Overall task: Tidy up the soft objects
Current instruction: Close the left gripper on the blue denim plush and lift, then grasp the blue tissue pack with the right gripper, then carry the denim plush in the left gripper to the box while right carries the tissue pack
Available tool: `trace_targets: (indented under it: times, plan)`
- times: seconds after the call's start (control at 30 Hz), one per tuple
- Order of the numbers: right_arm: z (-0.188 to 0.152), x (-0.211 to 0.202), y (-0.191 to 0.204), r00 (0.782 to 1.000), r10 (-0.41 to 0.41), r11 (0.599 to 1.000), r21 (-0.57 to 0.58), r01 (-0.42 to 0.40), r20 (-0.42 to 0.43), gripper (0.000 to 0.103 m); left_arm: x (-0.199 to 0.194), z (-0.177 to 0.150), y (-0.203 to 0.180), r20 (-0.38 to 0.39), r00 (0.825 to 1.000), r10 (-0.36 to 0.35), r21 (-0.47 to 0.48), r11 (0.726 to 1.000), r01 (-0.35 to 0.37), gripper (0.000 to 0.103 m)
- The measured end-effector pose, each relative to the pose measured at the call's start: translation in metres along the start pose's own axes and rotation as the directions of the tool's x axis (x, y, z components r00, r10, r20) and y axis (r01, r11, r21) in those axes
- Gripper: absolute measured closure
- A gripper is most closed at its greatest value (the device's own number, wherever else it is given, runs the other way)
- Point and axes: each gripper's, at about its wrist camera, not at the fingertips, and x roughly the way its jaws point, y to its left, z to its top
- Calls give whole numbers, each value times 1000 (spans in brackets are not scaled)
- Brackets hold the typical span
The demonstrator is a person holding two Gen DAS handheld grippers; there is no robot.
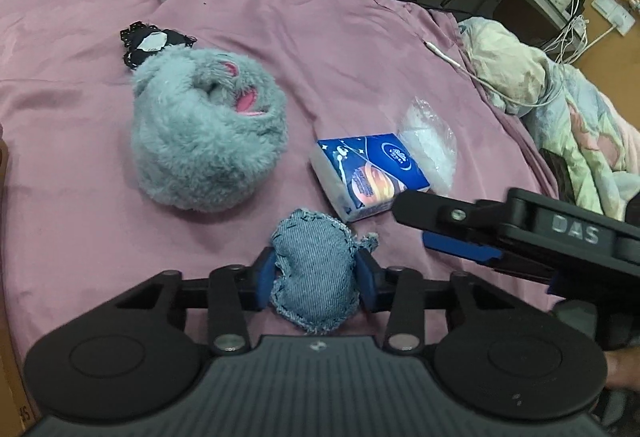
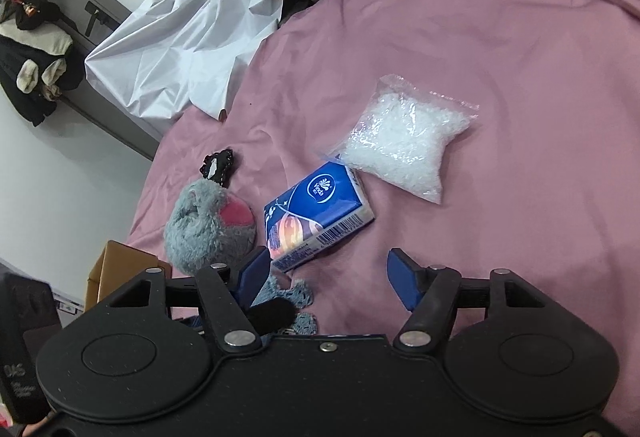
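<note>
On the pink bedsheet my left gripper is shut on a small denim heart cushion, its blue pads pressing both sides. A grey fluffy plush lies beyond it, with a black lace piece behind. A blue tissue pack and a clear bag of white pellets lie to the right. My right gripper stands open just short of the tissue pack, its left finger beside the pack's near corner, nothing between its pads. It enters the left wrist view as the right gripper.
A crumpled white sheet covers the bed's far corner. A floral quilt and a white cable lie along the right side. A cardboard box stands off the bed's left edge, and shelves and a desk lie beyond.
</note>
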Motion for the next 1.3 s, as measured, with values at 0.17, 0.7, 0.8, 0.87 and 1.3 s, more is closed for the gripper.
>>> trace_targets:
  times: [0.17, 0.7, 0.8, 0.87, 1.3]
  plan:
    - [2, 8, -3, 1000, 24, 998, 52, -24, 4, 40, -7, 0, 10, 8, 1000, 12, -28, 1000, -12, 65]
    - [11, 11, -27, 995, 58, 963, 257, -76, 77, 75, -49, -3, 48, 62, 994, 89, -155, 985, -79, 64]
    - [10, 2, -25, 995, 53, 962, 262, -73, 82, 77, -58, -4, 51, 75, 993, 93, -164, 983, -79, 64]
    - [9, -3, -21, 995, 47, 966, 251, -67, 85, 78, -65, -5, 51, 88, 992, 92, -166, 983, -76, 64]
    - [2, -37, 24, 991, 40, 993, 103, -53, 128, 84, -111, -9, 63, 178, 980, 86, -185, 981, -53, 64]
